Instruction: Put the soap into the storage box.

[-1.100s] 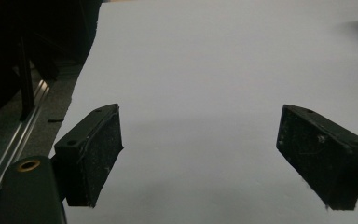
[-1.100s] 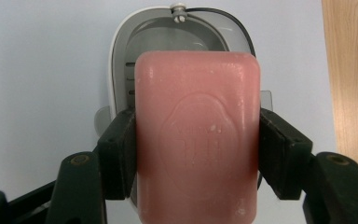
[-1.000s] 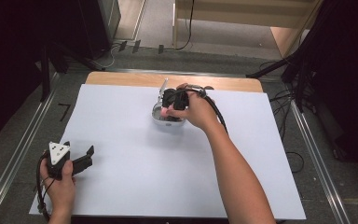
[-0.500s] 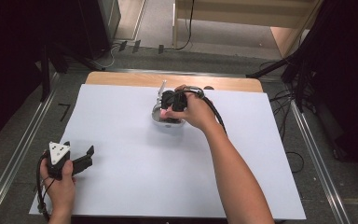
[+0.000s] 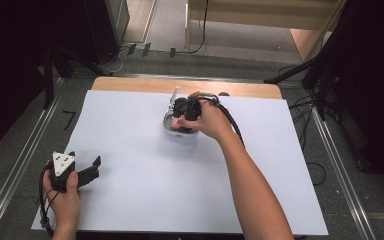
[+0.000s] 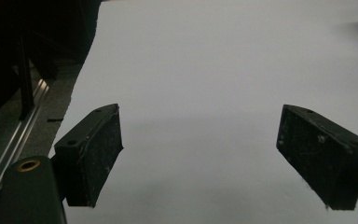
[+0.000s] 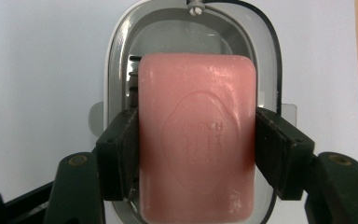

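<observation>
Over the soap dish (image 7: 116,60), the right gripper (image 7: 196,154) has its 2 jaws against the long sides of the pink soap bar (image 7: 196,140), and they are now opening slightly. The bar sits in the dish at the table's far middle, unmoved over the last second, so release is likely underway. The left gripper (image 6: 200,158) rests wide and empty at the near-left corner.

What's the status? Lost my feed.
Right gripper fingers opening slightly, touching pink soap bar over grey soap dish. Left gripper open, idle. Nothing obstructing.
</observation>
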Tool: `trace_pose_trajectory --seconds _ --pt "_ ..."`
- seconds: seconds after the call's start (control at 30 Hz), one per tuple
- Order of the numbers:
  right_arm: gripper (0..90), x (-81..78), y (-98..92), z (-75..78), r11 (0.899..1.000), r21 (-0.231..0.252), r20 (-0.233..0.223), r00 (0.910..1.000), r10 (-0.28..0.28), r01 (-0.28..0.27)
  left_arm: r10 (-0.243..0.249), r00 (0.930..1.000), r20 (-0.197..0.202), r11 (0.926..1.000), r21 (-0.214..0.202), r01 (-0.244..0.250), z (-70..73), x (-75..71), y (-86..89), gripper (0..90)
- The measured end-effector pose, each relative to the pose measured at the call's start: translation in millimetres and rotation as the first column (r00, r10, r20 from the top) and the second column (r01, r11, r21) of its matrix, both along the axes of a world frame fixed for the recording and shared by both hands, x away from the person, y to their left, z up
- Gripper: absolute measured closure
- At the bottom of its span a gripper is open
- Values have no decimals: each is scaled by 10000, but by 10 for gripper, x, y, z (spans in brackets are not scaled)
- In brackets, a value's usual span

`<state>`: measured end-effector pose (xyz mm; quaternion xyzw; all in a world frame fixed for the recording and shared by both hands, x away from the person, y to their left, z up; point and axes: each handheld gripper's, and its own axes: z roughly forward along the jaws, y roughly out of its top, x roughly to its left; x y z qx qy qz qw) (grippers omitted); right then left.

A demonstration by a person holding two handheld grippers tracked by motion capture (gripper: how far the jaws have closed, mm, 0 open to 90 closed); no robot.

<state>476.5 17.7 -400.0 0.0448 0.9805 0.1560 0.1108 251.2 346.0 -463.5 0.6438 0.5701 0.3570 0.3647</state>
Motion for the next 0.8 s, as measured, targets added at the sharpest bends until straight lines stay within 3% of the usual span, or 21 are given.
trace_pose_trajectory --seconds 0.17,0.2,0.27,0.5,0.8 --pt "342 -25 -12 41 9998 192 -122 9999 -76 78 -2 10000 -18 10000 7 2 1 1 1 149" --pt "302 -23 -16 61 9995 311 12 10000 -15 14 3 10000 -15 10000 8 -3 0 2 0 149" --pt "314 -34 -45 156 9971 698 101 9995 -298 290 1 10000 -19 10000 14 -1 1 1 -1 149" --pt "311 -40 -105 178 9978 565 32 9993 -360 357 11 10000 4 10000 30 -11 -2 2 -3 149" --pt "304 -95 -289 211 9940 786 -155 9970 -756 766 -5 10000 -7 10000 59 5 -1 2 -3 149"
